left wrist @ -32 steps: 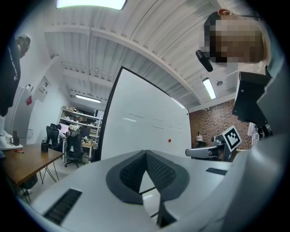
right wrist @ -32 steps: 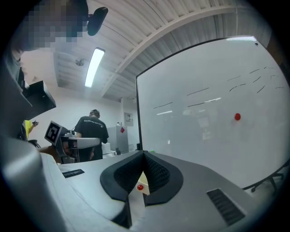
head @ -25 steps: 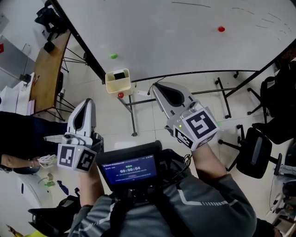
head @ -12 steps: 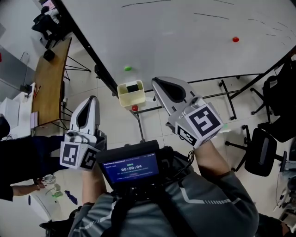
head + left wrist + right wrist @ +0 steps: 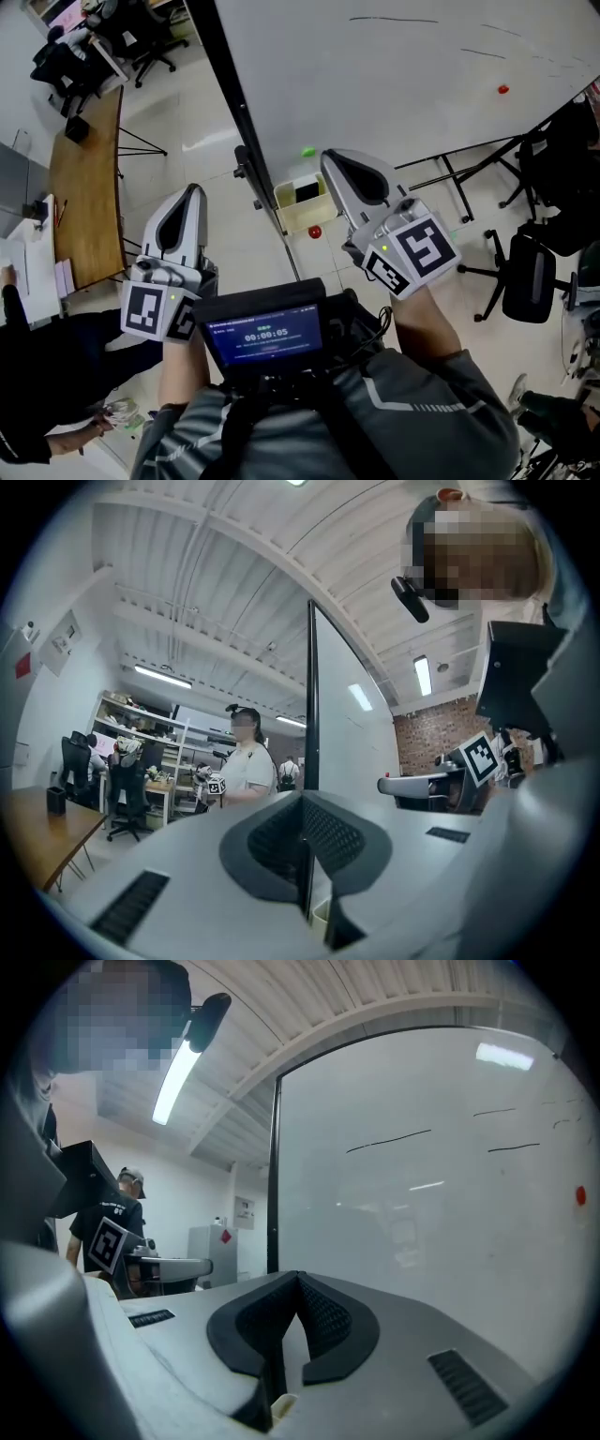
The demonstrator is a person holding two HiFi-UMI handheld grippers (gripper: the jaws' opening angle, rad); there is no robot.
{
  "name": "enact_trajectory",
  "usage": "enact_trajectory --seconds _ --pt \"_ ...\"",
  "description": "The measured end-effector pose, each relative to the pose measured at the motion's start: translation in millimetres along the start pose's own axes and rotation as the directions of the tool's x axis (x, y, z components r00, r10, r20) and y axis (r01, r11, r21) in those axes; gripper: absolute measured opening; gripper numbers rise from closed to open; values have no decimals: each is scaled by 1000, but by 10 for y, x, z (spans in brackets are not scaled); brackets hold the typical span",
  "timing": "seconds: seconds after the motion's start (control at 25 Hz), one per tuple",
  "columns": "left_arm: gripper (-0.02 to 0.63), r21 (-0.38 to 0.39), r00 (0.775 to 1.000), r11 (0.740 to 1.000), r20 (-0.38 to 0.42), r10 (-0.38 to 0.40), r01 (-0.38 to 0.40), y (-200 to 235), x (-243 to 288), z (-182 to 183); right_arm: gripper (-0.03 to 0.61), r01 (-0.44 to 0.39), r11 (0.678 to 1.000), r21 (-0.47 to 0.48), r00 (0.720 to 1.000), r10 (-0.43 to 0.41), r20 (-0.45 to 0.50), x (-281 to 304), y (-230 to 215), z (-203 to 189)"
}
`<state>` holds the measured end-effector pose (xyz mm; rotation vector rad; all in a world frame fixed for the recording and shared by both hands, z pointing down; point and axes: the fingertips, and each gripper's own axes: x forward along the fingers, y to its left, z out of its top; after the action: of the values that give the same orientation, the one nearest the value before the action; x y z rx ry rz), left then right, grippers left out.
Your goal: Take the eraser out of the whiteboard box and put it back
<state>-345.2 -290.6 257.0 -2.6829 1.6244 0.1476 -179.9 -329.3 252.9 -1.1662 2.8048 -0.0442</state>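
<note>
Partly masked: the right gripper covers the right side of the cream whiteboard box in the head view. The dark block sitting in the box is too small to identify for certain. The whiteboard runs off the top edge, and its thin pen strokes cannot be read. At lower left, a bystander's dark sleeve is cut by the frame. In the left gripper view the board appears edge-on, its face hardly visible.
</note>
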Motion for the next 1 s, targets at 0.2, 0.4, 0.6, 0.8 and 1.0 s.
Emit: enact_trajectory --seconds 0.2,0.4,0.6,0.8,1.0 --pt "32 -8 999 999 -5 -37 37 148 44 -43 25 49 999 3 999 -49 0 158 42 -24" --pt "32 -18 1000 999 9 -30 30 138 -33 -58 26 63 998 -3 998 -63 -24 163 60 -89" --pt "32 -52 1000 999 11 -3 4 148 -73 -102 101 100 995 3 991 -100 -90 174 -15 -314" --pt "32 -42 999 999 -35 22 -23 240 -44 -369 189 123 992 25 975 -116 -189 237 -31 -756" --pt "32 -41 993 998 -111 45 -50 336 38 -848 225 164 986 39 941 -145 -307 340 -118 -1351"
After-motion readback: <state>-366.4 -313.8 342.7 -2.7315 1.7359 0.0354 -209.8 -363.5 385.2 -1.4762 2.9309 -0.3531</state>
